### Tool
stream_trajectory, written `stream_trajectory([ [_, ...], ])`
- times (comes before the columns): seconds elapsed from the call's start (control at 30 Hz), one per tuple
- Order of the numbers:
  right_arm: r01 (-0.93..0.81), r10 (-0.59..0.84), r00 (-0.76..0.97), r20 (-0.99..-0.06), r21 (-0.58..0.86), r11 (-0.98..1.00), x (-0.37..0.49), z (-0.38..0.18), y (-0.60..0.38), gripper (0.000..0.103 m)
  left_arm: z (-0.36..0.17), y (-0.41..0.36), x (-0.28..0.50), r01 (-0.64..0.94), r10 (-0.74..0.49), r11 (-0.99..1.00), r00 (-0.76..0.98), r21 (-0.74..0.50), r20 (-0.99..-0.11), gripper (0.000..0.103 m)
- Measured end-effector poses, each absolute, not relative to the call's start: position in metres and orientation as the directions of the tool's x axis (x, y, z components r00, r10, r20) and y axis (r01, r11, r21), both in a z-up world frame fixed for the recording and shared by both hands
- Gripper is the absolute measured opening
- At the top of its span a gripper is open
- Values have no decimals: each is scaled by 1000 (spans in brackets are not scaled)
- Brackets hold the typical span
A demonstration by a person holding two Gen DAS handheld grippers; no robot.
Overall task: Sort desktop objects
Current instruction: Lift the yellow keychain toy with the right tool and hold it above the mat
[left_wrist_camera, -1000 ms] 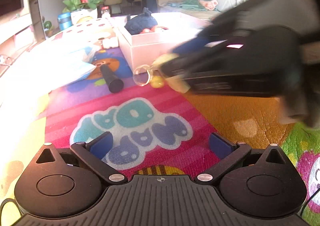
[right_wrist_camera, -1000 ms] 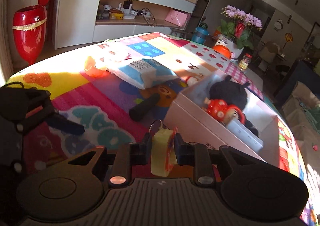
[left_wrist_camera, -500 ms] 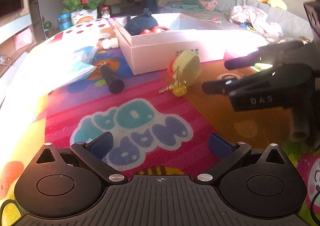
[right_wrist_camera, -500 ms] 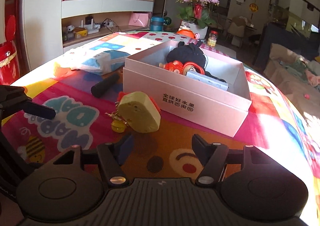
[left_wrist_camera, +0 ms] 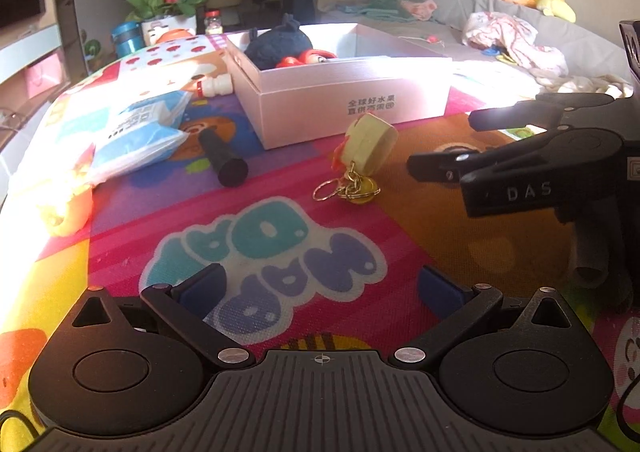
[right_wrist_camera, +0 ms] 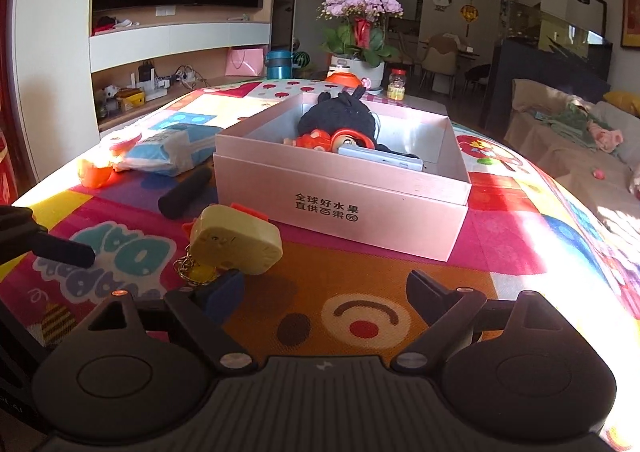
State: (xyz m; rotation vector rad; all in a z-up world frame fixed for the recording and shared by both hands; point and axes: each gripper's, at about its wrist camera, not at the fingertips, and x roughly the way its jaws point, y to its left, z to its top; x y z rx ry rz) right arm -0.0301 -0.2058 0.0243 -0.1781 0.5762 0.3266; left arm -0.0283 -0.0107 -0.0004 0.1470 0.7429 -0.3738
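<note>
Right tool (right_wrist_camera: 322, 290): being spread wide, nothing pinched.
Keychain toy (right_wrist_camera: 234, 242): being left lower-left of frame, beside its left finger, short of the box (right_wrist_camera: 340, 208).

A box (right_wrist_camera: 340, 208) is sitting on the mat (right_wrist_camera: 352, 280), holding a plush toy (right_wrist_camera: 340, 114) at its back; a keychain toy (right_wrist_camera: 234, 238) is lying just before its left corner; a cylinder (right_wrist_camera: 184, 192) is lying left of the box; a packet (right_wrist_camera: 168, 148) is resting behind the cylinder.

Harsh sunlit glare (fisheye-warped edges).
</note>
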Motion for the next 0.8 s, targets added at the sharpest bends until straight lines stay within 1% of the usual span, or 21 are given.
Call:
stream_trajectory([
  [0.07, -369, 259, 772, -581, -77, 926, -20, 21, -200, 90, 0, -11, -24, 374, -270, 927, 677, 4, -684, 103],
  [0.2, -387, 291, 736, -611, -27, 922, -8, 18, -207, 90, -2, -15, -24, 364, -262, 931, 684, 7, -680, 103],
  [0.27, -377, 295, 747, -596, -13, 926, -10, 18, -214, 94, -2, -19, -24, 355, -254, 935, 689, 11, -679, 103],
  [0.3, -368, 297, 755, -584, -3, 930, -11, 18, -218, 99, -2, -19, -23, 353, -252, 936, 690, 12, -679, 103],
  [0.33, -362, 304, 761, -573, 14, 932, -12, 19, -221, 101, -2, -19, -23, 351, -250, 936, 690, 12, -679, 103],
  [0.47, -345, 305, 751, -585, 46, 937, -7, 18, -224, 101, -3, -17, -23, 348, -247, 938, 692, 13, -678, 103],
  [0.57, -271, 242, 740, -628, 51, 961, 0, 16, -225, 101, -2, -16, -19, 338, -244, 941, 696, 8, -675, 103],
  [0.63, -252, 247, 740, -626, 83, 964, 1, 15, -230, 102, -2, -19, -14, 322, -230, 947, 701, 12, -675, 103],
  [0.7, -198, 179, 735, -654, 45, 979, 5, 13, -228, 102, -2, -21, -11, 307, -218, 952, 707, 14, -673, 103],
  [0.8, -174, 112, 743, -660, -29, 984, 4, 12, -220, 102, 0, -19, -6, 295, -211, 955, 711, 13, -671, 103],
])
